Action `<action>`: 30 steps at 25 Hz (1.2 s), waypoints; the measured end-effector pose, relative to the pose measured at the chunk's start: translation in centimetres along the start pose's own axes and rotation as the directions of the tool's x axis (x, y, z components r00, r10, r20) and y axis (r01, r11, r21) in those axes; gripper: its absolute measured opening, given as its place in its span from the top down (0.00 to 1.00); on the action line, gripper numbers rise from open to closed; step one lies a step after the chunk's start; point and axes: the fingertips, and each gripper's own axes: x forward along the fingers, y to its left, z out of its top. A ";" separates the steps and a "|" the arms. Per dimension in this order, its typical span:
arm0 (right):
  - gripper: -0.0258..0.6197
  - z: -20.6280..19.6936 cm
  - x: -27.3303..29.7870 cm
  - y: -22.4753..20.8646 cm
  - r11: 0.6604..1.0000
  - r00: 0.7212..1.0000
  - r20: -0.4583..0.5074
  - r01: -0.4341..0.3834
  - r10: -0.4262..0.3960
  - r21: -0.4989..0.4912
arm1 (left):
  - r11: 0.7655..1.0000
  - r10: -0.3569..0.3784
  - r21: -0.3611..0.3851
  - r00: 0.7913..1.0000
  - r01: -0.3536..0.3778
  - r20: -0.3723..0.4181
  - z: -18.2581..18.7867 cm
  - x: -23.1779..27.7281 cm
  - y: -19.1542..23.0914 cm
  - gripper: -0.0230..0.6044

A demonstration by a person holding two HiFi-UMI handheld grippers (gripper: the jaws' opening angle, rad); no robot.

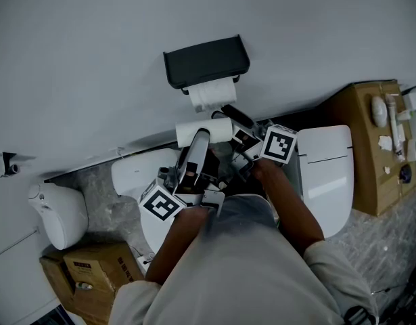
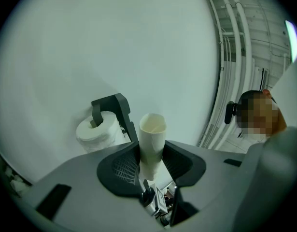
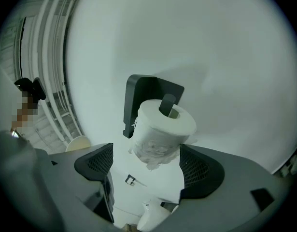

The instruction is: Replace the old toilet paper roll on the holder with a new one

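In the head view, the toilet paper roll (image 1: 211,95) hangs on the wall holder (image 1: 206,61), with the right gripper (image 1: 236,122) just beside it. In the left gripper view, the left gripper (image 2: 152,159) is clamped on an upright cardboard tube (image 2: 152,137), and the roll sits apart at the left. In the right gripper view, the jaws stand apart, with the roll just beyond and between them.

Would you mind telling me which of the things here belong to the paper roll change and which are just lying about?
For the job:
- holder on the wall
- paper roll hanging on it
- bare tube, gripped by the left gripper

Lying about:
- cardboard box
- toilet
- wooden cabinet
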 end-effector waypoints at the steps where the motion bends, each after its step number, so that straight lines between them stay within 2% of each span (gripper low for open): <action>1: 0.27 0.2 -0.3 0.0 1.000 1.000 -0.002 0.018 -0.018 -0.024 | 1.000 -0.003 0.001 1.000 0.003 -0.003 0.0 0.1 0.0 0.73; 5: 0.29 0.6 -1.8 -0.2 0.988 0.995 -0.012 0.100 -0.102 -0.116 | 1.000 0.000 0.007 1.000 0.000 -0.014 0.0 0.4 0.0 0.73; 7: 0.35 0.8 -2.9 -0.2 0.974 0.989 -0.010 0.142 -0.146 -0.175 | 1.000 0.010 0.022 1.000 -0.009 -0.023 0.0 0.7 0.1 0.73; 9: 0.50 1.4 -3.9 0.1 0.947 0.980 0.014 0.195 -0.198 -0.254 | 0.999 0.017 0.045 0.999 -0.015 -0.029 0.0 1.0 0.0 0.73; 13: 0.62 3.3 -5.2 1.2 0.872 0.959 0.078 0.279 -0.271 -0.401 | 0.997 0.025 0.076 0.999 -0.022 -0.033 0.1 1.6 -0.1 0.73; 20: 0.82 5.0 -4.6 3.8 0.789 0.956 0.094 0.282 -0.277 -0.545 | 0.989 0.048 0.141 0.998 -0.041 -0.043 0.6 2.9 -0.2 0.73; 24: 0.87 5.6 -4.1 4.8 0.751 0.957 0.093 0.275 -0.275 -0.601 | 0.979 0.065 0.198 0.996 -0.053 -0.055 1.2 3.6 -0.4 0.73; 30: 0.91 6.0 -3.2 5.7 0.721 0.961 0.090 0.257 -0.262 -0.644 | 0.957 0.085 0.284 0.994 -0.064 -0.064 2.6 4.5 -0.9 0.73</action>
